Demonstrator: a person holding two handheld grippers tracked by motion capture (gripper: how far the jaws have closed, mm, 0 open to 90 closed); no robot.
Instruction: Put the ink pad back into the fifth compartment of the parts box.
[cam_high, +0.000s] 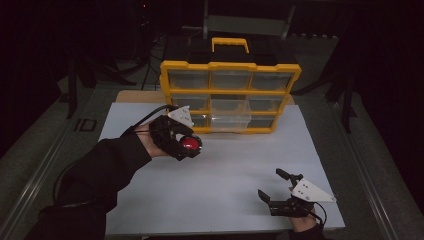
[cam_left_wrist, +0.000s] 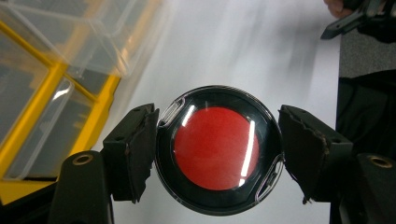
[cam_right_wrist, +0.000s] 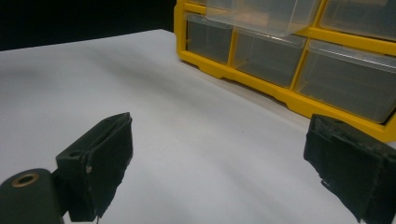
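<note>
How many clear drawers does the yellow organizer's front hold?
9, in three rows of three in the yellow organizer: top row shut, the middle-row centre drawer pulled out toward the table, hiding part of the bottom-row centre one. The left claw partly covers the lower-left one.

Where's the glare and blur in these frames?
Left gripper view: two bright streaks of glare on the clear lid of the round red case; the yellow drawer cabinet and white table behind it are smeared with blur. Right gripper view: fingers soft, cabinet sharper. High view: room dark, white table brightly lit, case small but sharp.
</note>
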